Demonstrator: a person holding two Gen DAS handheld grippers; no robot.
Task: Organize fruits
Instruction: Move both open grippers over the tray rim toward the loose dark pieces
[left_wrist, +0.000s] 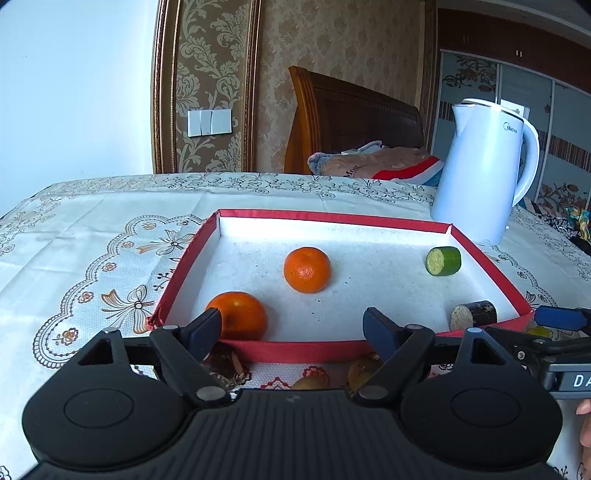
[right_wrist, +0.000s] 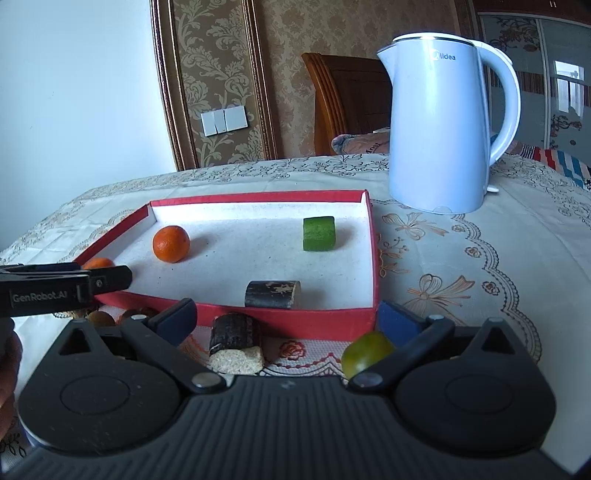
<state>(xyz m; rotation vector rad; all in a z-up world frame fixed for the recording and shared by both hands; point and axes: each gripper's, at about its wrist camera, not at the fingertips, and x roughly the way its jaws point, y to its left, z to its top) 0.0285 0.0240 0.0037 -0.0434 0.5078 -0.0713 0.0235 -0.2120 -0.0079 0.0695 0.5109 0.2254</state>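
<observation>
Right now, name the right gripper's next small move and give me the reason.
Probably ease the right gripper down and close on the dark sugarcane piece. Its jaws are open and empty, and that piece lies on the tablecloth between the fingers, just outside the red tray, which already holds two oranges, a cucumber chunk and another cane piece.

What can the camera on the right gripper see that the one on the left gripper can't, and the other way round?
Only the right camera shows the dark log piece lying on the cloth before the tray, and the whole green fruit beside the open right gripper. Only the left camera shows the front orange whole, and small brown fruits below the open left gripper. Both show the red tray, the middle orange, the cucumber piece, the log piece inside and the kettle.
</observation>
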